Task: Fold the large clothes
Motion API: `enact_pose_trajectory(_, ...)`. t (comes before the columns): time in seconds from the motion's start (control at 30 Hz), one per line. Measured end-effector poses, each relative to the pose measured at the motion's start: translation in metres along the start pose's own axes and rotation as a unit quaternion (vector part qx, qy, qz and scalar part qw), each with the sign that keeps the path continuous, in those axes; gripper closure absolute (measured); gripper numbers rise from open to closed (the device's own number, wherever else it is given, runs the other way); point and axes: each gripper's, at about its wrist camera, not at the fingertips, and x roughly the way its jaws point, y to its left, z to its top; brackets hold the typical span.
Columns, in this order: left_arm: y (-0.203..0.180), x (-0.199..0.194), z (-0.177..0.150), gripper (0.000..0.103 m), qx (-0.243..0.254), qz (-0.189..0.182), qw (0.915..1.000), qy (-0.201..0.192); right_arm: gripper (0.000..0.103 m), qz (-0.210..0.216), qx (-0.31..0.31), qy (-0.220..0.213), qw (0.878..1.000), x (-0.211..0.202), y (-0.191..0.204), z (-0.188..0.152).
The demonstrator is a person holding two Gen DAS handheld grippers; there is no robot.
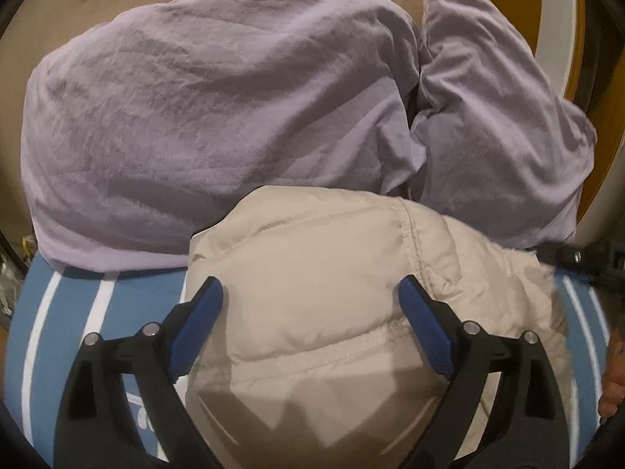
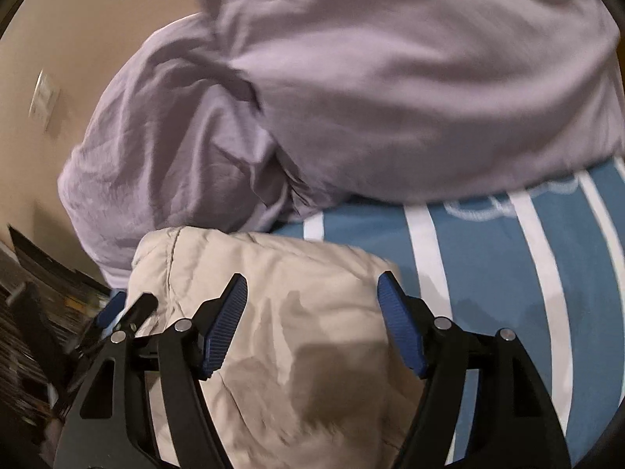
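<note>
Broadly: two hand-held grippers hang over one beige padded jacket on a bed
Left gripper point(image 1: 310, 293): aimed forward and down along the jacket, jaws spread wide, blue pads either side of a quilted panel with fabric between them but not pinched
Left fingers point(image 1: 197, 324): the left pad sits at the jacket's edge where it meets the sheet; the right one lies over a stitched seam
Right gripper point(image 2: 312, 293): same downward tilt, jaws wide apart, nothing clamped; its left pad is over the jacket, its right pad at the jacket's border next to the striped sheet
Contact: whether either set of pads actually presses the cloth is hard to judge, since the right view is smeared with motion blur
Beige padded jacket point(image 1: 312, 258): bunched into a thick bundle lying on the bed, near the camera in both views, its far edge touching or just beside the lilac bedding
Other gripper in view: the left tool's black frame and a blue pad show at the left of the right wrist view point(image 2: 117, 312)
Blue striped sheet point(image 2: 488, 258): blue with white stripes, covers the bed under the jacket
Lilac duvet point(image 1: 203, 117): heaped behind the jacket, wrinkled
Lilac pillow point(image 1: 500, 125): leaning beside the duvet at right
Wall point(image 2: 78, 19): tan, with a pale switch plate point(image 2: 43, 97)
</note>
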Motion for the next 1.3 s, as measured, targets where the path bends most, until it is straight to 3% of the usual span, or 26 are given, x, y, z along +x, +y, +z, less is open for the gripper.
enact_pose_trajectory(0.23, 0.002, 0.007, -0.01, 0.005, 0.011, 0.009, 0.9998, -0.01, 0.031, -0.062, -0.083, -0.071, 0.992, 0.014, 0.027, -0.021)
enact_pose_trajectory(0.37, 0.001, 0.011, -0.012, 0.004, 0.012, 0.003, 0.9999, -0.01, 0.036, -0.092, -0.119, -0.065, 0.987, 0.03, 0.029, -0.034)
enact_pose_trajectory(0.93, -0.01, 0.026, -0.019, 0.002, 0.023, -0.002, 0.9997, -0.011, 0.036, -0.09, -0.093, -0.054, 0.99, 0.055, 0.012, -0.049)
enact_pose_trajectory(1.3, -0.014, 0.026, -0.022, 0.002, 0.031, 0.011, 0.9993, -0.017, 0.03, -0.09, -0.083, -0.052, 0.991, 0.06, 0.006, -0.05)
